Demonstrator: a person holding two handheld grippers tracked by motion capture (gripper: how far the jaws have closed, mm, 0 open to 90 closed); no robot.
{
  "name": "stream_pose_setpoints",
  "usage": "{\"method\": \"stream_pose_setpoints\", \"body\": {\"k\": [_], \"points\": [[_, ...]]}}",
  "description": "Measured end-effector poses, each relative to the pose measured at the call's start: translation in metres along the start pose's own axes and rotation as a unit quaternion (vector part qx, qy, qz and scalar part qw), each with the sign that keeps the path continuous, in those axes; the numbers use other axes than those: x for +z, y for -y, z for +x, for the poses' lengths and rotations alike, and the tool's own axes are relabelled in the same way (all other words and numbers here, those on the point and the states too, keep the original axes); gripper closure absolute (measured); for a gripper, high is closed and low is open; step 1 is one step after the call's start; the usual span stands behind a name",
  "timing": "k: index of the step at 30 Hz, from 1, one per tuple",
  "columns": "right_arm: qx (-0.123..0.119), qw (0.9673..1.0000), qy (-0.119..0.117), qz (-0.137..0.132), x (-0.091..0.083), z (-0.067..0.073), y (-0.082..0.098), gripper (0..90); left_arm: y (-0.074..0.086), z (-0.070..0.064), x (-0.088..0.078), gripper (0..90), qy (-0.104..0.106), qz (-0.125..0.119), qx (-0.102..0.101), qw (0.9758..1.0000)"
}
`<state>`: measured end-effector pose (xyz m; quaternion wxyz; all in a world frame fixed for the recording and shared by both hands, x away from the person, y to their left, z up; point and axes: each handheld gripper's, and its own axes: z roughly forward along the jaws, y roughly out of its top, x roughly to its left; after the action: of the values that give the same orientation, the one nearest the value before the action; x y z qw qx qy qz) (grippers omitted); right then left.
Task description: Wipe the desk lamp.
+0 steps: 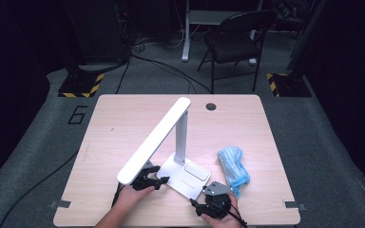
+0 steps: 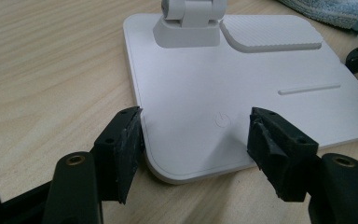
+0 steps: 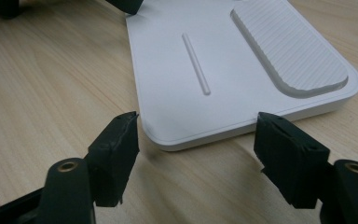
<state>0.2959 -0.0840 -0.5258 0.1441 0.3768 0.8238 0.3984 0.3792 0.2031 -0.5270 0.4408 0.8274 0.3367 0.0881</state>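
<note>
At the table's near edge, the right gripper [image 1: 208, 198] stands wide open and empty, its pads straddling the 5 o'clock corner of the white desk lamp base [image 3: 223, 79] without touching it. At about 9 o'clock from it, the left gripper [image 1: 158, 179] is likewise open, holding nothing, its jaws bracketing the base's other near corner by the power symbol [image 2: 222, 120]. With the long lamp head [image 1: 154, 140] overhanging toward 7 o'clock, a one-sided pinch could likely tip or swivel the lamp toward the blue cloth [image 1: 233, 164] at 2 o'clock.

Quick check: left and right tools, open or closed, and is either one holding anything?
Left tool: open, jaws astride a corner of the lamp base, holding nothing.
Right tool: open, just short of the lamp base, holding nothing.
</note>
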Motion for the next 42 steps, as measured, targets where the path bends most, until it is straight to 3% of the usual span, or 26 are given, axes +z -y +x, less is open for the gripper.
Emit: {"method": "stream_pose_setpoints", "body": {"k": [5,13,15,16,17,18,21,23,24,27,30,31,33,34,36,42], "points": [[-0.021,0.9997,0.012,-0.001,0.006,0.003,-0.002,26.3,0.002,0.000,-0.003,34.5,-0.006,0.001,-0.010,0.9999],[-0.015,0.9993,0.033,0.007,0.017,0.002,-0.009,25.8,0.007,0.002,-0.010,34.9,-0.010,0.001,-0.017,0.9998],[-0.012,0.9996,0.026,0.007,0.018,-0.001,-0.010,25.7,0.008,0.000,-0.011,35.2,-0.010,0.000,-0.023,0.9997],[-0.020,0.9994,0.027,0.002,0.019,-0.005,-0.011,26.1,0.009,0.000,-0.011,35.5,-0.015,-0.001,-0.017,0.9997],[-0.011,0.9996,0.024,0.003,0.019,-0.006,-0.012,27.5,0.010,-0.002,-0.011,35.9,-0.014,-0.006,-0.027,0.9995],[-0.009,0.9997,0.021,0.003,0.019,-0.008,-0.012,28.9,0.010,-0.001,-0.013,36.1,-0.013,0.003,-0.016,0.9998],[-0.017,0.9997,0.016,0.002,0.019,-0.015,-0.014,33.8,0.011,-0.004,-0.014,36.3,-0.009,0.004,-0.026,0.9996],[-0.003,0.9999,0.015,0.001,0.020,-0.019,-0.015,36.0,0.011,-0.002,-0.015,37.0,-0.012,0.009,-0.001,0.9999],[0.000,0.9999,0.015,0.000,0.020,-0.020,-0.016,36.9,0.011,-0.003,-0.014,37.1,-0.015,0.004,0.002,0.9999],[0.002,0.9998,0.018,0.003,0.021,-0.025,-0.018,39.0,0.012,-0.009,-0.014,37.3,-0.011,0.001,-0.015,0.9998],[0.018,0.9995,0.025,0.001,0.022,-0.028,-0.019,40.0,0.013,-0.011,-0.014,37.7,-0.011,0.005,-0.010,0.9999],[0.013,0.9996,0.025,-0.001,0.023,-0.030,-0.020,40.3,0.012,-0.010,-0.014,37.9,-0.008,0.007,0.001,0.9999],[0.016,0.9995,0.029,-0.002,0.024,-0.032,-0.021,40.9,0.013,-0.014,-0.013,38.1,-0.011,0.002,-0.009,0.9999],[0.016,0.9995,0.027,-0.003,0.024,-0.034,-0.021,40.9,0.013,-0.012,-0.014,38.1,-0.012,0.009,0.004,0.9999],[0.015,0.9996,0.025,-0.002,0.025,-0.036,-0.022,41.4,0.013,-0.012,-0.014,38.2,-0.013,0.008,0.009,0.9998],[0.019,0.9993,0.031,-0.001,0.026,-0.037,-0.023,41.7,0.014,-0.014,-0.013,38.3,-0.018,0.009,0.009,0.9998]]}}
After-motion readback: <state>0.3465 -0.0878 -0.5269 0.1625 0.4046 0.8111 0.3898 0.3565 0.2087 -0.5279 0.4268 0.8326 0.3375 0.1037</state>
